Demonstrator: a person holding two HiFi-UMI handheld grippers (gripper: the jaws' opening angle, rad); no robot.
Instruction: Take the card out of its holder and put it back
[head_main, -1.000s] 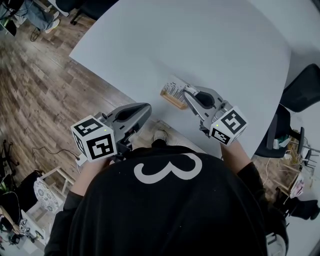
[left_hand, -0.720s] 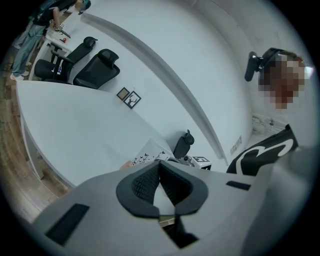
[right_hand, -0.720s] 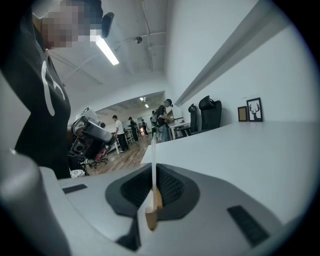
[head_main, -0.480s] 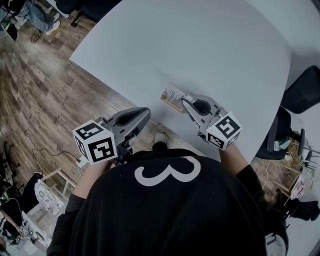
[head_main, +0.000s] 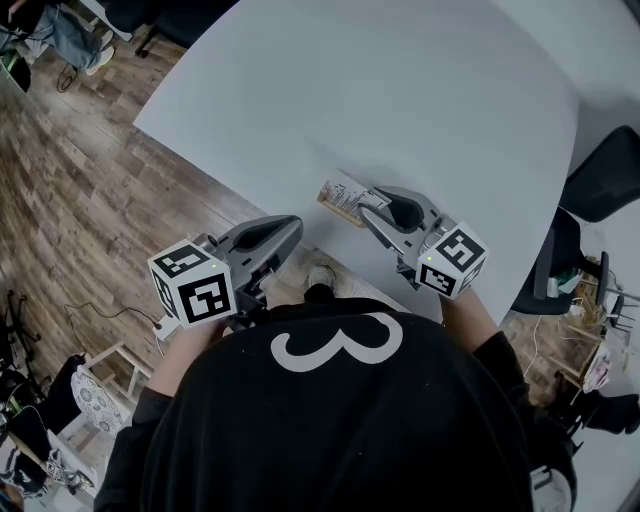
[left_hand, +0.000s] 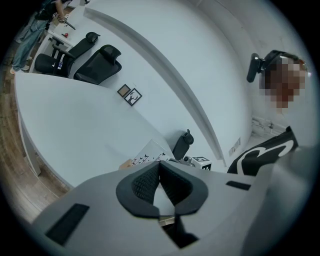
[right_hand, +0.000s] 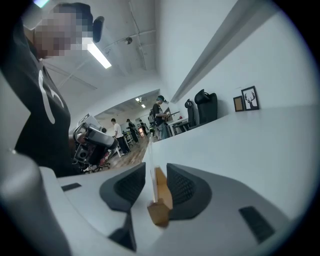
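Two grippers, head view: left gripper (head_main: 290, 228) sits by the near edge of the big white table (head_main: 420, 90); right gripper (head_main: 366, 208) is at the small wooden card holder (head_main: 338, 206)
Card, head view: thin white card with small dark marks (head_main: 345, 187) stands in the holder, near the table edge
Left gripper view: claw is closed tight, nothing in it
Right gripper view: claw is opening, card and holder stand between the jaws, a gap shows beside the card

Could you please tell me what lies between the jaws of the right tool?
The white card, edge-on in its wooden holder; the right tool has its jaws opening either side of it, as the right gripper view shows.
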